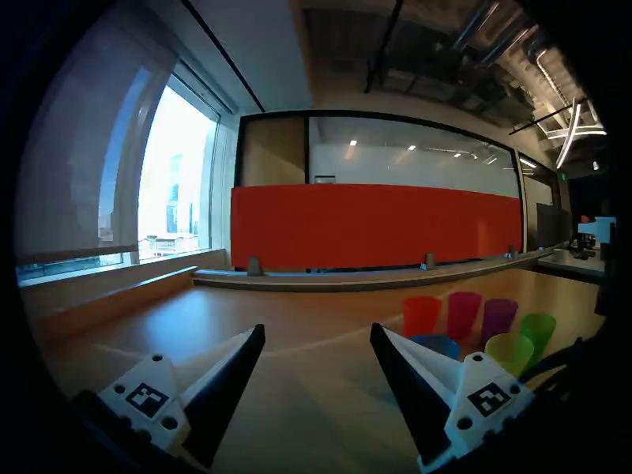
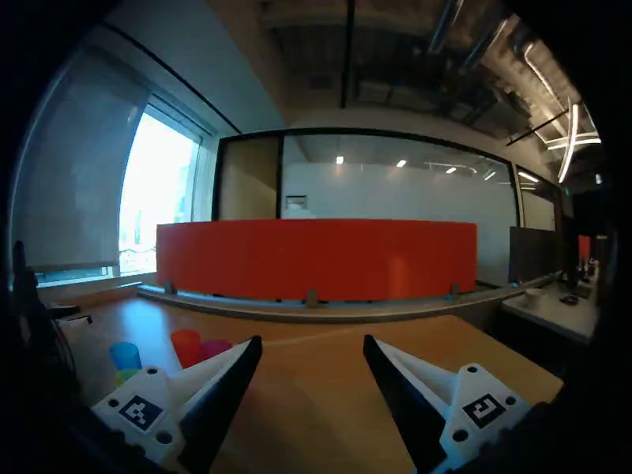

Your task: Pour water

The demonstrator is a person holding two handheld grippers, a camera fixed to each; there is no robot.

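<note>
Looking across a broad wooden counter (image 1: pixel 237 316), warm-toned, closed along its far edge by a long red screen (image 1: pixel 371 225) held down with small grey brackets (image 1: pixel 254 266), three counted in the right gripper view. Behind the screen, a glass wall (image 1: pixel 411 158). To the left, a tall bright window (image 1: pixel 178 186) with a pale blind (image 1: pixel 79 158) beside it. Overhead, open ceiling with dark pipes (image 1: pixel 474 31) and angled light strips (image 1: pixel 570 134). Off to the right, a second desk (image 2: pixel 553 312) and a dark monitor (image 2: pixel 528 253).

In the left gripper view: left gripper (image 1: pixel 317 328) low over the counter, jaws spread wide, nothing between them. Just beyond its right-hand finger (image 1: pixel 426 371), six cups (image 1: pixel 505 347) standing upright in a tight cluster on the counter. Back row: orange cup (image 1: pixel 421 314), pink cup (image 1: pixel 464 314), purple cup (image 1: pixel 499 318), green cup (image 1: pixel 538 328). Front: blue cup (image 1: pixel 437 344), partly hidden by the finger, and yellow-green cup (image 1: pixel 513 355).

In the right gripper view: right gripper (image 2: pixel 311 340) also low over the counter, jaws spread just as wide and empty. Same cluster at far left, behind the left-hand finger (image 2: pixel 205 387). Four counted there: blue, orange, pink and a sliver of green, the rest hidden. At the left margin, a dark shape, too dim to make out.
</note>
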